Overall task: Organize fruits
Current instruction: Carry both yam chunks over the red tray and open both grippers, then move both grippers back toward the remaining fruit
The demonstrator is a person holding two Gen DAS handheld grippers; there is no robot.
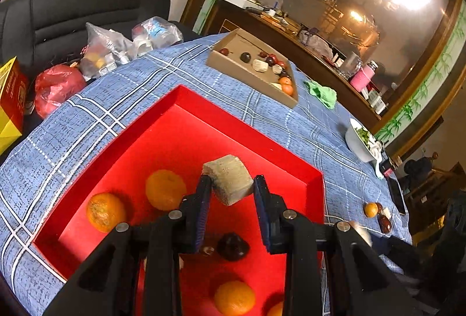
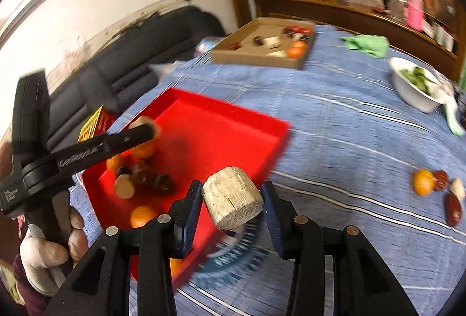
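My left gripper [image 1: 231, 189] is shut on a pale beige chunk [image 1: 228, 177] and hangs over the red tray [image 1: 247, 123]. In the tray lie tangerines [image 1: 165, 189] and a dark fruit [image 1: 233, 246]. In the right wrist view, which is blurred, my right gripper [image 2: 233, 200] is shut on a second pale chunk [image 2: 230, 196], just off the near right corner of the red tray [image 2: 233, 109]. A gloved hand [image 2: 43, 254] holds the left gripper [image 2: 148, 129] at the tray's left. More fruit sits in a cardboard box [image 1: 247, 74]. A loose tangerine [image 2: 423, 182] and dark red fruits [image 2: 453, 208] lie on the cloth.
A blue checked cloth [image 1: 87, 117] covers the table. A white bowl of greens [image 2: 413, 94] and a green rag [image 2: 367, 45] sit at the far right. Plastic bags [image 1: 107, 50] and a black sofa [image 1: 87, 4] lie beyond the table's left edge.
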